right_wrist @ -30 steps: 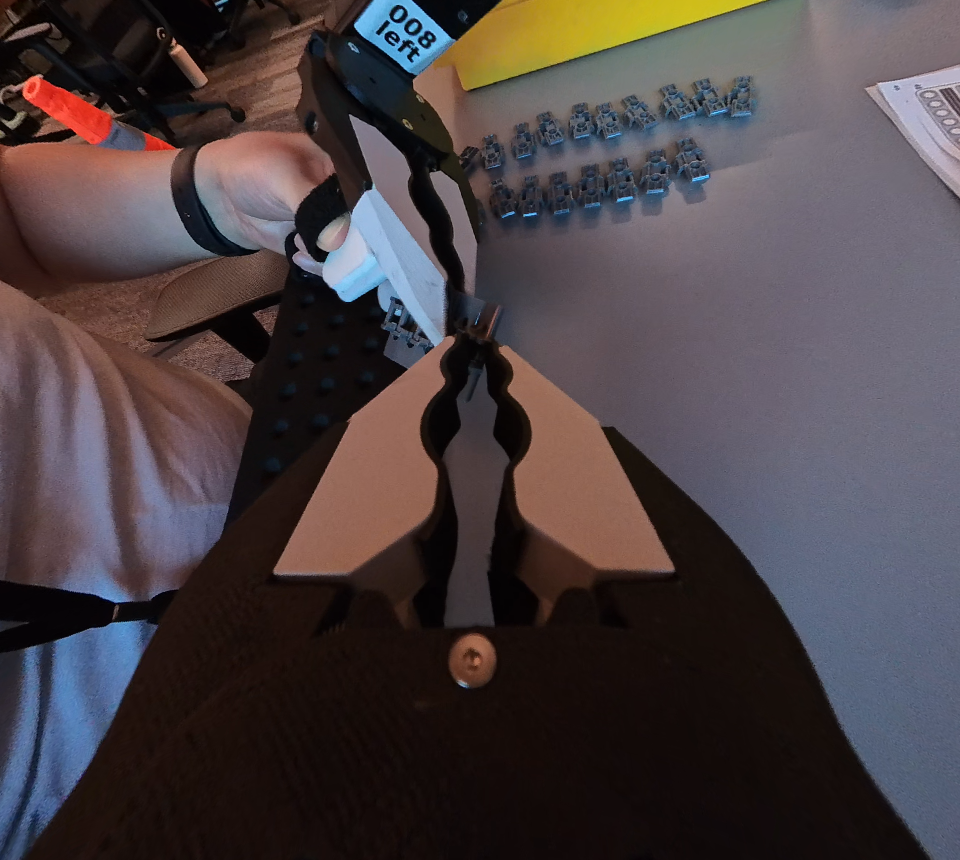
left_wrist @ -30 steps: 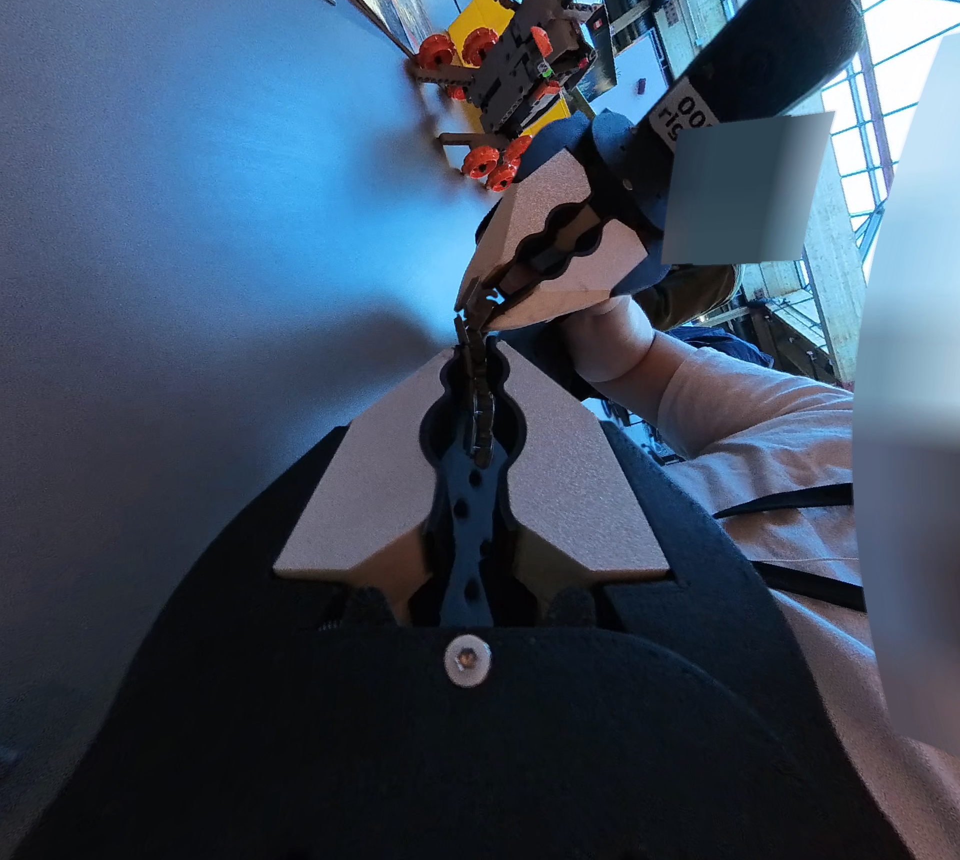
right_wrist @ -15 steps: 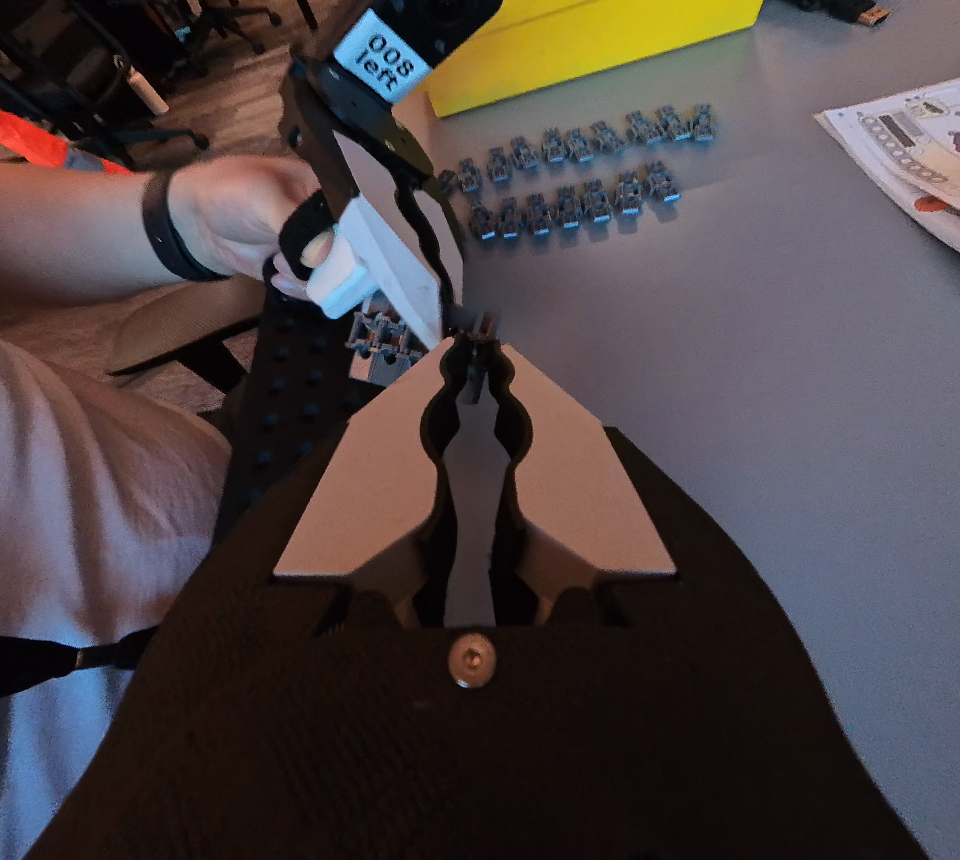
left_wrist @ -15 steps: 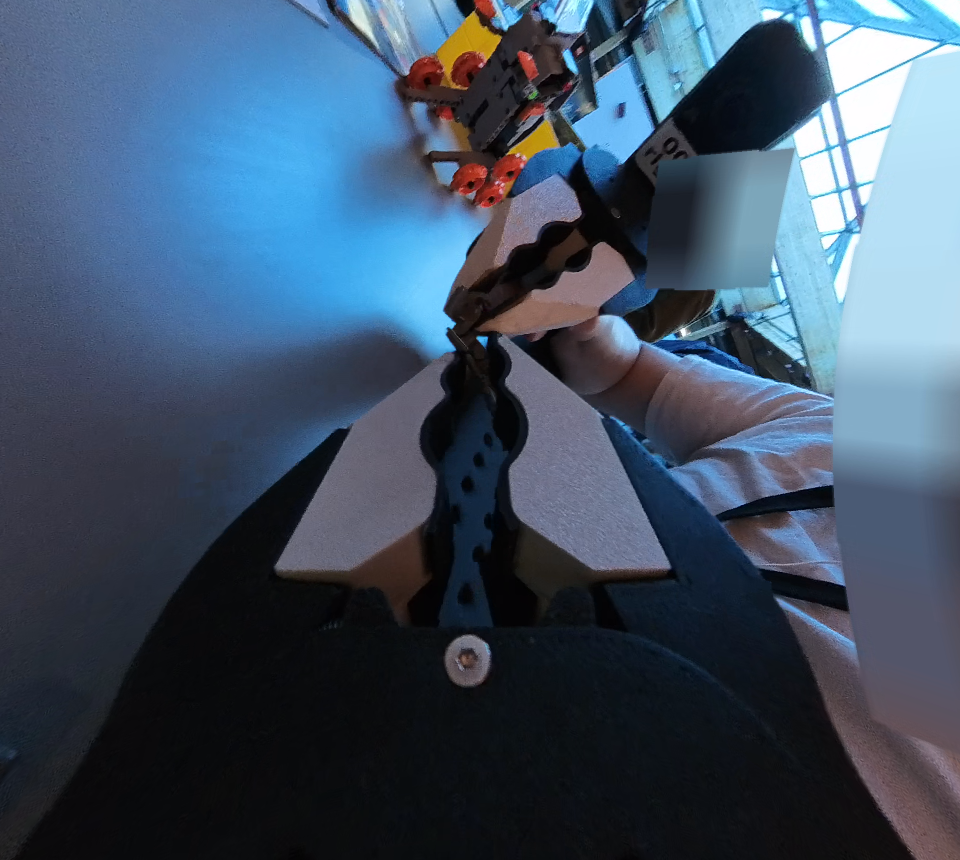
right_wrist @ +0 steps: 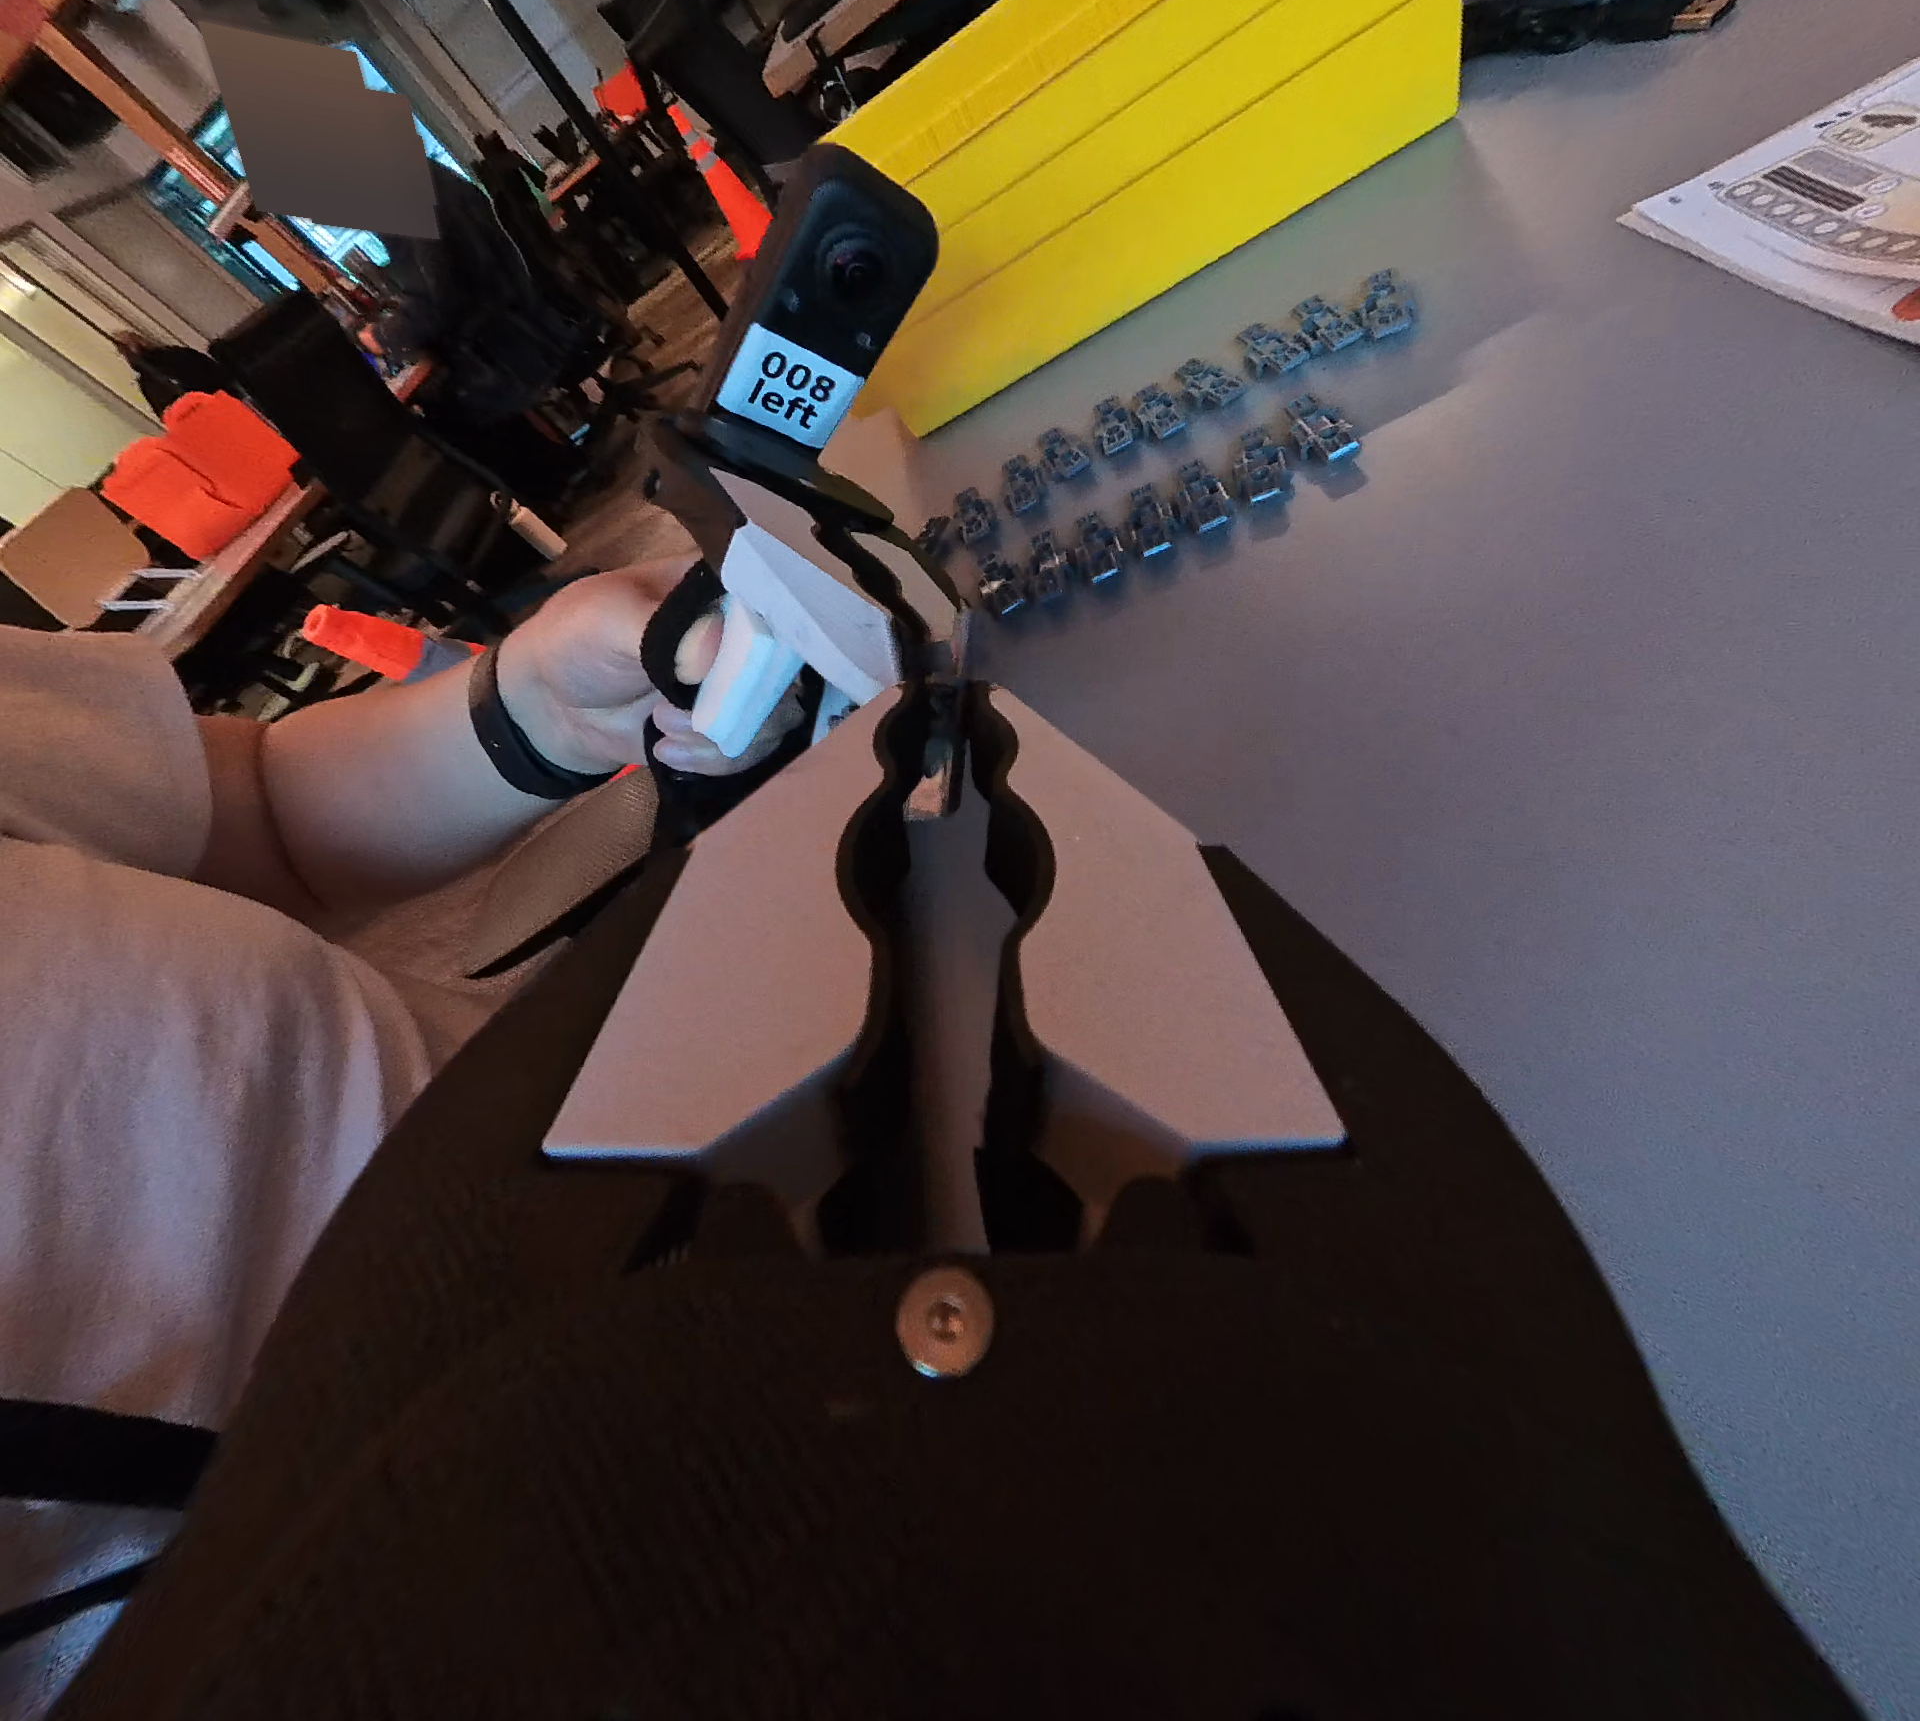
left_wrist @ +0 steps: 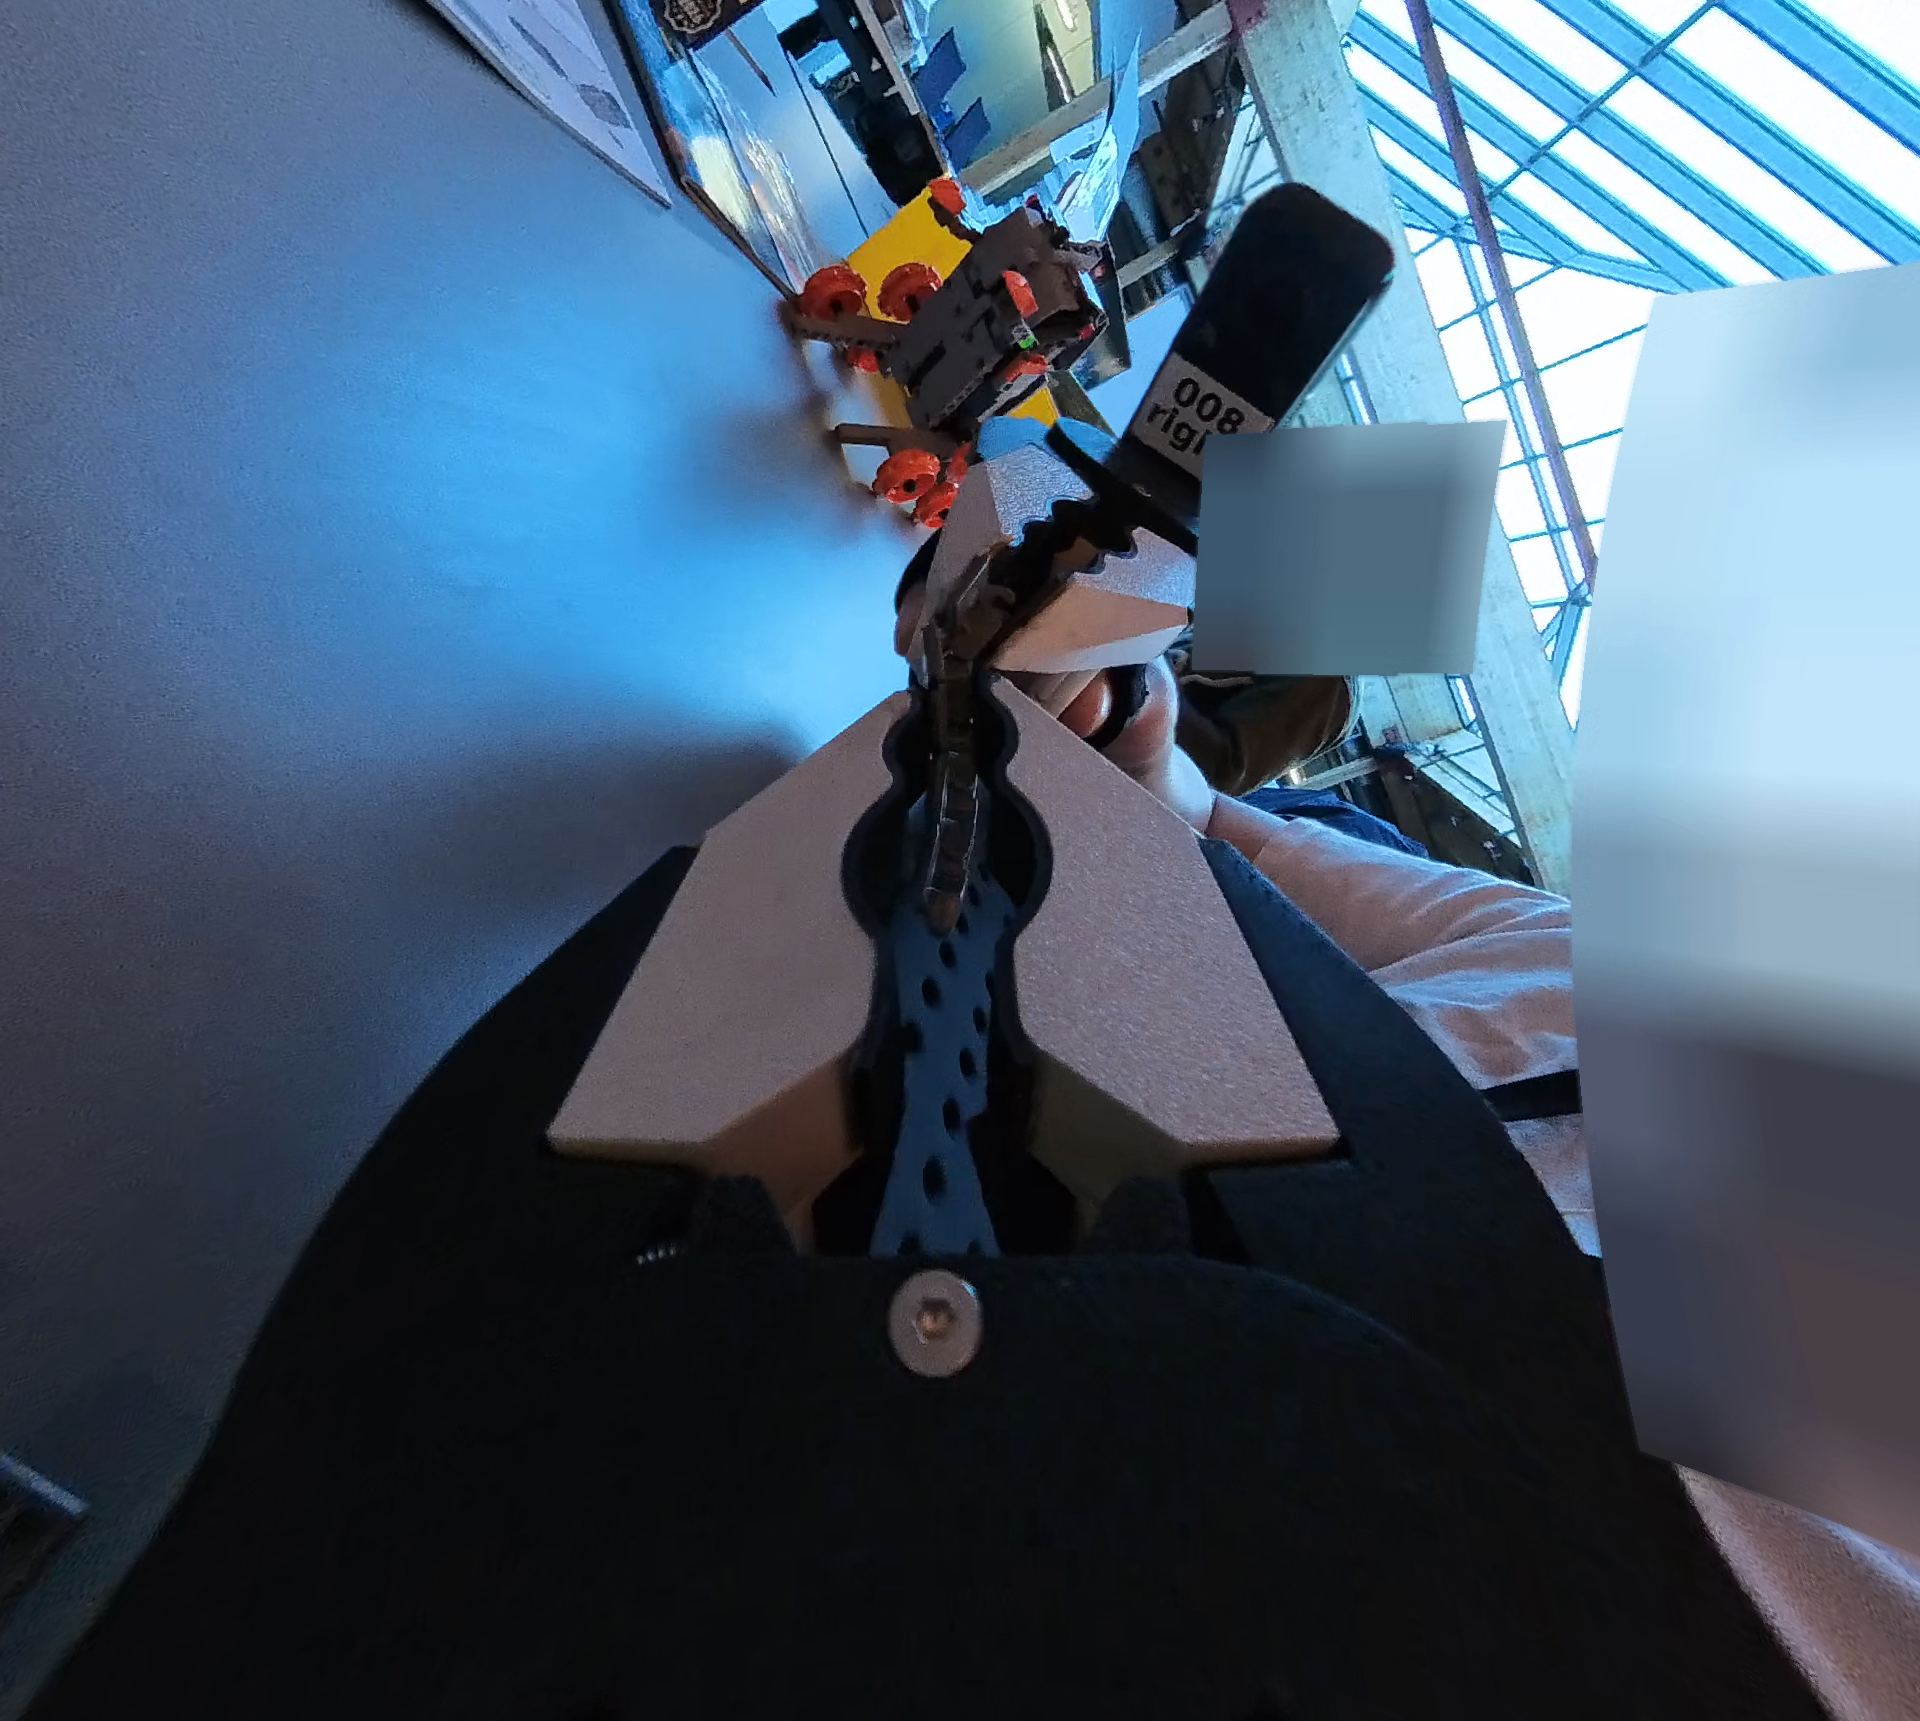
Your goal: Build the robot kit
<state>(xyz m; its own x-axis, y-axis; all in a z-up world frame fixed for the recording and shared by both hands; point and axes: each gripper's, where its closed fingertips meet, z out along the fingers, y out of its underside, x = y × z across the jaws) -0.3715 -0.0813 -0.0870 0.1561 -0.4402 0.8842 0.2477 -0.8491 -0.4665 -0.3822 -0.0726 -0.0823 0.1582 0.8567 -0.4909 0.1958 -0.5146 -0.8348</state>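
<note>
We hold both grippers tip to tip above the grey table point(right_wrist: 1558, 736). Our left gripper point(left_wrist: 948, 715) has its jaws closed on a short chain of dark plastic links point(left_wrist: 951, 798) that runs back between them. Our right gripper point(right_wrist: 943, 705) has its jaws pinched on a small grey link piece point(right_wrist: 951, 736) at the chain's far end. The links look light, rigid singly but hinged together, so we judge the chain floppy; gripping close to the joint seems wisest. Two rows of loose grey links point(right_wrist: 1164, 466) lie beside a yellow bin point(right_wrist: 1195, 113).
</note>
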